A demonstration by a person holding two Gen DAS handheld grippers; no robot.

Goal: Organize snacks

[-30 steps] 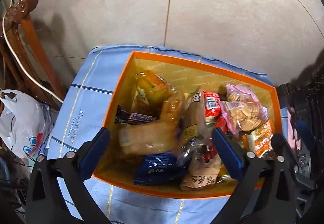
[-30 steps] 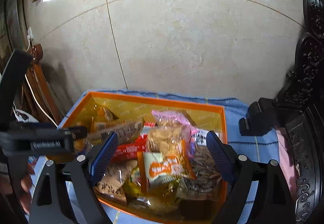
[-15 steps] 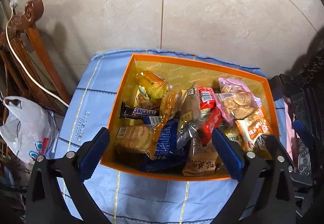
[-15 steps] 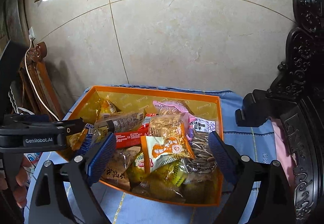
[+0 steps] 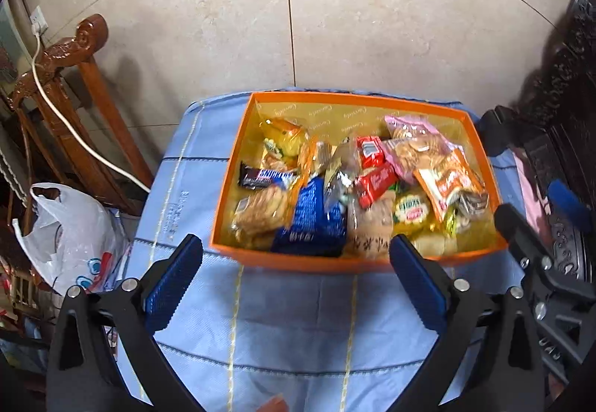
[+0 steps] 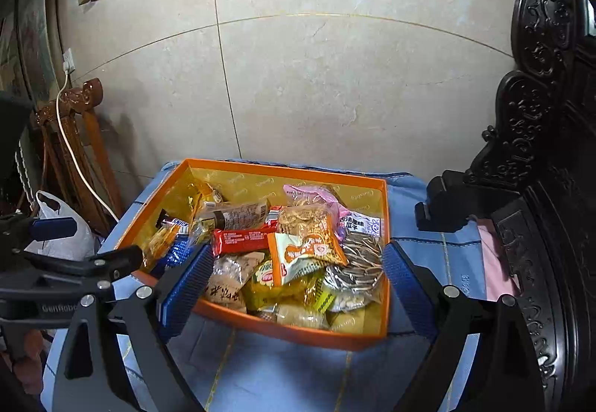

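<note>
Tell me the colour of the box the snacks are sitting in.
Orange box, with a yellow lining inside; the left wrist view shows it best.

Your orange box [image 5: 238, 155] sits open on the blue cloth, its yellow-lined interior heaped with snack packets lying loose and overlapping. Note the Snickers bar [image 5: 266, 178] flat near the left wall, the blue packet [image 5: 313, 222] tilted at the front, red wrappers [image 5: 374, 181] mid-pile, and the sunflower seed bag [image 6: 359, 259] right of centre.
</note>
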